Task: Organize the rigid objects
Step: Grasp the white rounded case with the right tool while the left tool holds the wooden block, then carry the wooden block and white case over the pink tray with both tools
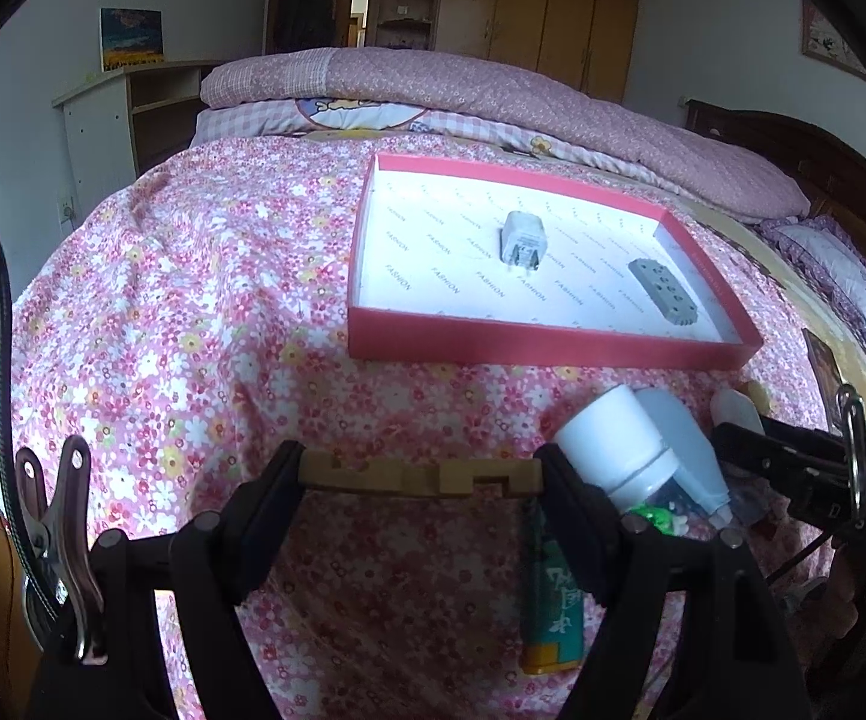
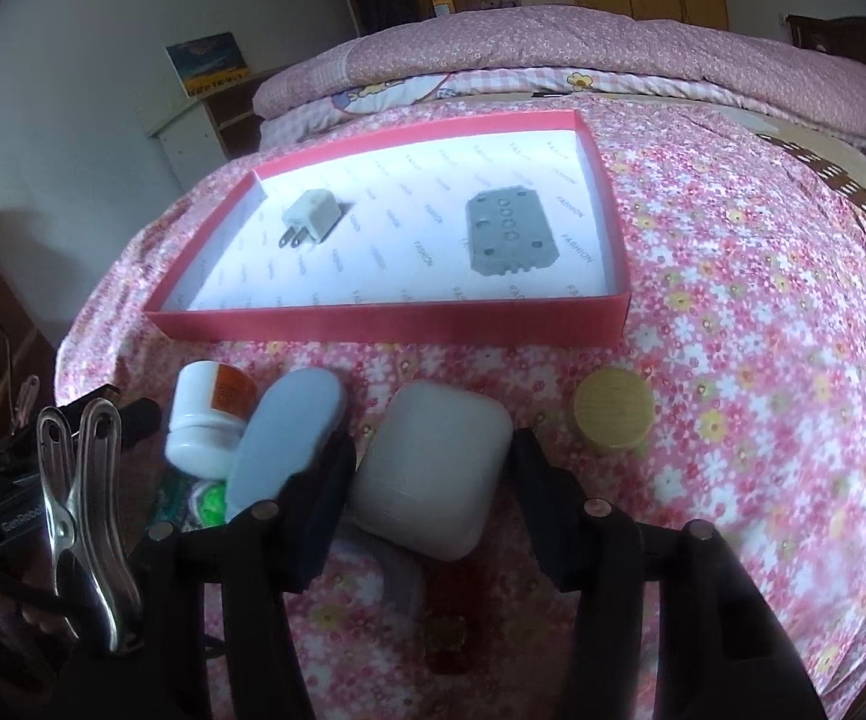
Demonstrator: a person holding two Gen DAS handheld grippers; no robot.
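Observation:
My left gripper is shut on a notched wooden block that spans the full gap between its fingers, above the floral bedspread. In the right wrist view, a white rounded case sits tilted between the fingers of my right gripper, and both pads touch its sides. Beyond both grippers lies a red tray with a white lining. It holds a white plug charger and a grey plate with holes. The same tray shows in the left wrist view.
A white bottle, a pale blue oval piece and a round wooden lid lie before the tray. A green and orange lighter lies under the left gripper. Folded quilts line the bed's far side.

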